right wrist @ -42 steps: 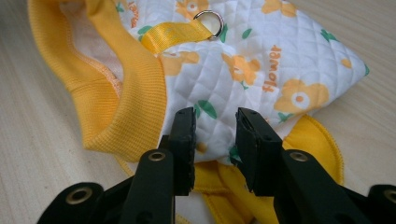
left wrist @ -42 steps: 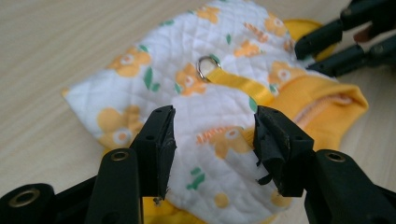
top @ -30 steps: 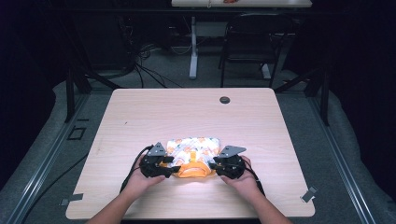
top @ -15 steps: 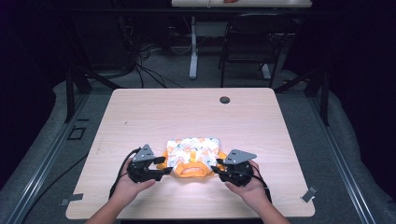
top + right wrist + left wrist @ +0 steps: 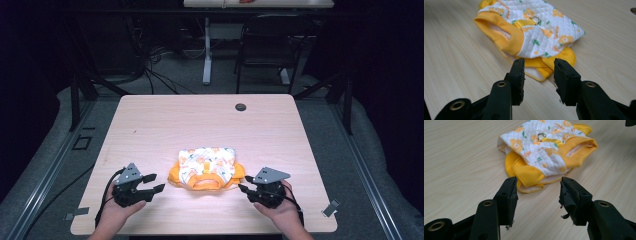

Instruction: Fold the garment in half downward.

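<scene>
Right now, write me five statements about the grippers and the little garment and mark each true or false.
1. The folded garment lies flat on the table. True.
2. The left gripper grips a yellow sleeve. False: its jaws stand open, apart from the cloth.
3. The right gripper is open with nothing between its jaws. True.
4. The garment is plain blue. False: it is white with orange flowers and yellow trim.
5. A metal ring sits on the garment's yellow strap. True.

High view: overhead, facing forward and down, far. Gripper views: low over the table point(image 5: 150, 120), close, facing inward from opposite sides; all share the folded garment point(image 5: 207, 167).
</scene>
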`<move>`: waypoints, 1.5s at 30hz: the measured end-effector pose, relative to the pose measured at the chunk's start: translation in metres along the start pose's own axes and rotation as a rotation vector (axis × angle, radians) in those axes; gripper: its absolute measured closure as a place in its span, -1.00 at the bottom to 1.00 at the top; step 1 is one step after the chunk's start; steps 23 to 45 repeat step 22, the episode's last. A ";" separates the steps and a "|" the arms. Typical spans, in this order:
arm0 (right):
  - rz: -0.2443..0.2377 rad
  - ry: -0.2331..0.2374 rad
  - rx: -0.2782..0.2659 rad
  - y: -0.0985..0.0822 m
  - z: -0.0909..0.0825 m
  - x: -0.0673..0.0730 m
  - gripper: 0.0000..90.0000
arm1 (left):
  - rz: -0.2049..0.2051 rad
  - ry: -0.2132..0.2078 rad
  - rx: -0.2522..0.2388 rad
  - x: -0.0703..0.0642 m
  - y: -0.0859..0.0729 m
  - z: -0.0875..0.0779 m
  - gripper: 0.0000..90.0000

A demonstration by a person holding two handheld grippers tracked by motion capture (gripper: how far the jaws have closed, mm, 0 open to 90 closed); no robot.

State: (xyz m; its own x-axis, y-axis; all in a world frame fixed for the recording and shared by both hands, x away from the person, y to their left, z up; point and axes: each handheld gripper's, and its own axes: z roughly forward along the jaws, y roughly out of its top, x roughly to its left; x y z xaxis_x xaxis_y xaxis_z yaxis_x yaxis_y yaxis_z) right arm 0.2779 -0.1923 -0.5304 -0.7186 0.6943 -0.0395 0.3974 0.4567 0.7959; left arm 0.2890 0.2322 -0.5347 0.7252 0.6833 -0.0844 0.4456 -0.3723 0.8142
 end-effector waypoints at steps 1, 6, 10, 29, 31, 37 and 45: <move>0.002 -0.001 0.006 -0.002 0.000 -0.001 0.33 | -0.006 0.007 -0.002 0.001 -0.002 -0.001 0.07; 0.020 -0.012 0.012 -0.010 0.003 -0.006 0.31 | -0.025 0.027 0.004 0.007 -0.014 0.000 0.07; 0.050 -0.014 0.009 -0.017 0.006 -0.010 0.30 | -0.039 0.038 0.017 0.010 -0.021 0.003 0.07; 0.089 -0.054 0.018 -0.030 0.016 -0.018 0.08 | -0.065 0.062 0.029 0.018 -0.032 0.009 0.04; 0.089 -0.054 0.018 -0.030 0.016 -0.018 0.08 | -0.065 0.062 0.029 0.018 -0.032 0.009 0.04; 0.089 -0.054 0.018 -0.030 0.016 -0.018 0.08 | -0.065 0.062 0.029 0.018 -0.032 0.009 0.04; 0.089 -0.054 0.018 -0.030 0.016 -0.018 0.08 | -0.065 0.062 0.029 0.018 -0.032 0.009 0.04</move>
